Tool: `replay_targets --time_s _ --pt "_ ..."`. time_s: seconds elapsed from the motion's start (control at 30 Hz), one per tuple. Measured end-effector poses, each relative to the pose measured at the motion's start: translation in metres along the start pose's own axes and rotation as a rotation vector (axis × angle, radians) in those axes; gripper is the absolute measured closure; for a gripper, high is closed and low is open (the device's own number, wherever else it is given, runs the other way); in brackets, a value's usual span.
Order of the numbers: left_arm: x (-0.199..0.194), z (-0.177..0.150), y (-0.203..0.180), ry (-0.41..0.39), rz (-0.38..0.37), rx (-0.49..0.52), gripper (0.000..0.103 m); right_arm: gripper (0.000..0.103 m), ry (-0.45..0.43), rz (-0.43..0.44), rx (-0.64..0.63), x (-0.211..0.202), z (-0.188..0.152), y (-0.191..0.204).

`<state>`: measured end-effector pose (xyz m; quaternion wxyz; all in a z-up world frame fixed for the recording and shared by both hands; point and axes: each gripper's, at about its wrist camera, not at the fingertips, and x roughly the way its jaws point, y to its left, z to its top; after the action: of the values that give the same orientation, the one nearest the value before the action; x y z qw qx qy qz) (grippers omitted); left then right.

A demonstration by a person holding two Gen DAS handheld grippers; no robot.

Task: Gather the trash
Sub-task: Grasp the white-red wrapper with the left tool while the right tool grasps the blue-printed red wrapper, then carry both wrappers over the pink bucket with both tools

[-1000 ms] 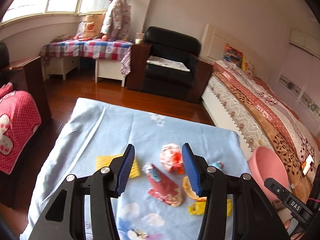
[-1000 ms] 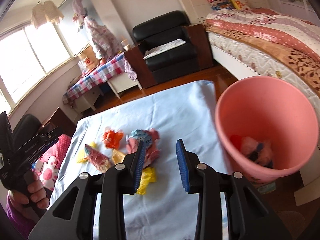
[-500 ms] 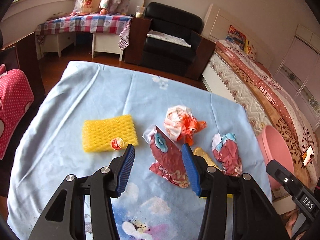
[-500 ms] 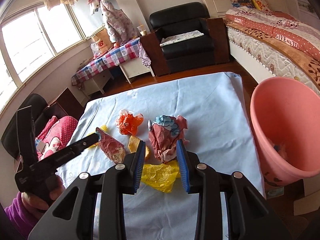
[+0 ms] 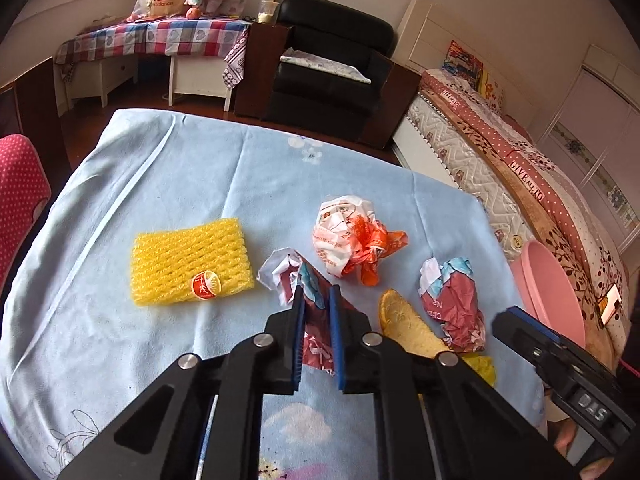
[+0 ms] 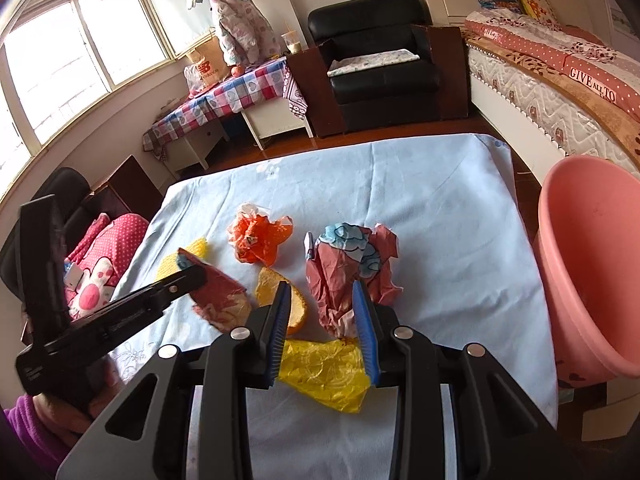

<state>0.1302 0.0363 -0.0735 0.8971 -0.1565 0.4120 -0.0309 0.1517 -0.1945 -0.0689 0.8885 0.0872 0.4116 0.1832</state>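
Left tongs closing on a wrapper, right tongs part open over another

On the worktop under a pale blue flowered cloth (image 5: 192, 168), the left tongs (image 5: 317, 294) were closing their jaws on a crumpled dark red paper wrapper with a blue pattern (image 5: 310, 300), which sat pinched between the blue pads. The right tongs (image 6: 320, 292) stood part open, their tips straddling the near end of a second crumpled dark red and blue wrapper (image 6: 344, 272), above a yellow plastic bag (image 6: 324, 372); I could not tell whether the pads touched it. A yellow foam fruit net (image 5: 192, 266), an orange and white crumpled bag (image 5: 352, 242) and an orange peel (image 5: 404, 326) lay nearby. A pink plastic bin (image 6: 592, 264) stood beside the worktop's right edge
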Motion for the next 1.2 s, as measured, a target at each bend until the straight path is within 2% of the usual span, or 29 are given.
replay_targets --time_s 0.13,0.3,0.4,0.57,0.6,0.67,0.73,0.8,1.2 --pt "-0.01 0.005 0.001 -0.022 -0.013 0.005 0.095 0.07 0.016 -0.018 -0.01 0.013 0.005 0.001" --pt "-0.021 0.009 0.007 -0.034 -0.029 -0.003 0.095 0.069 0.033 -0.088 -0.054 0.029 0.007 0.004" --pt "-0.025 0.011 0.01 -0.037 -0.03 -0.006 0.095 0.069 0.061 -0.093 -0.049 0.036 0.004 0.002" --pt "-0.031 0.011 0.013 -0.044 -0.028 -0.01 0.095 0.069 0.056 -0.093 -0.057 0.038 0.001 0.005" --pt "-0.032 0.011 0.013 -0.045 -0.028 -0.01 0.095 0.07 0.053 -0.094 -0.053 0.038 0.0 0.004" --pt "-0.035 0.011 0.013 -0.05 -0.028 -0.01 0.095 0.078 0.049 -0.093 -0.046 0.037 0.001 0.003" --pt "-0.039 0.011 0.011 -0.057 -0.027 -0.006 0.095 0.085 0.042 -0.083 -0.035 0.033 0.001 0.001" --pt "-0.042 0.012 0.01 -0.062 -0.028 -0.003 0.095 0.087 0.027 -0.085 -0.033 0.028 0.002 0.001" --pt "-0.066 0.018 -0.02 -0.107 -0.054 0.047 0.095 0.087 -0.119 -0.029 0.046 -0.033 0.009 -0.014"
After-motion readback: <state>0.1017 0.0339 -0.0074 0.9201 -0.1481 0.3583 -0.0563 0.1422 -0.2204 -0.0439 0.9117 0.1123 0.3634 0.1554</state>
